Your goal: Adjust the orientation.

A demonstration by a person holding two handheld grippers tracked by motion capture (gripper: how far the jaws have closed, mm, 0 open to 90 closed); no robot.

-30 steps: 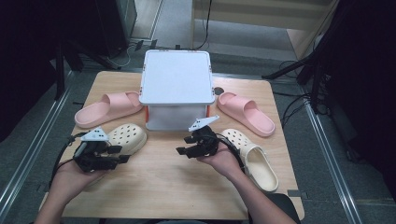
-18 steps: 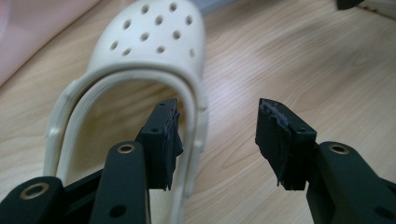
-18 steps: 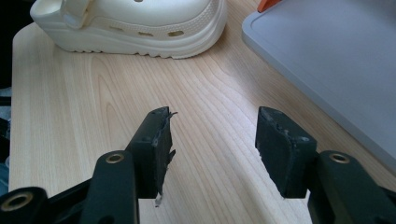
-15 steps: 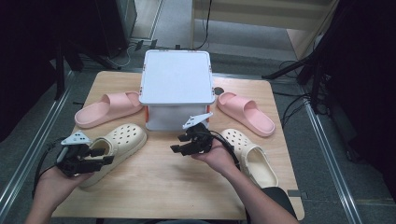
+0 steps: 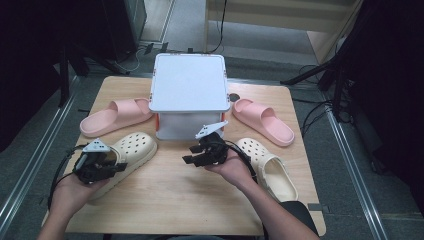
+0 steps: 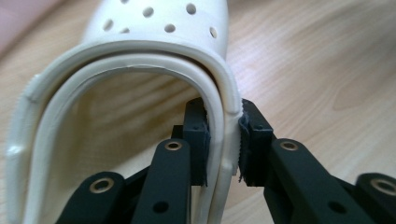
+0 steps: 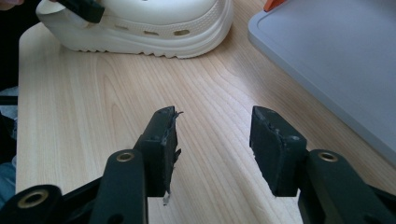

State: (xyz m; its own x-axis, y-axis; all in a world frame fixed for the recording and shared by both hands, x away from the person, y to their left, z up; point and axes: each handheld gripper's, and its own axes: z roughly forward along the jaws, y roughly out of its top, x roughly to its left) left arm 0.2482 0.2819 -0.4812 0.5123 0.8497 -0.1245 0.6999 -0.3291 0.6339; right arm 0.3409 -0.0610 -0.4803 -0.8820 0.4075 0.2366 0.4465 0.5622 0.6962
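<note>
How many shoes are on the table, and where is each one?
4. Left pink slide lies left of the lidded box; right pink slide lies right of it. Left cream clog is gripped at its heel rim by the left gripper; right cream clog lies near the right hand.

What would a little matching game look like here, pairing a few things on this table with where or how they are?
Things:
1. left clog
2. right clog
3. lidded box
4. right gripper

States:
a. open over bare wood
b. middle of the table, at the back
c. heel rim pinched by the left gripper
d. lying free beside the person's right wrist

Pairs: 1-c, 2-d, 3-b, 4-a
</note>
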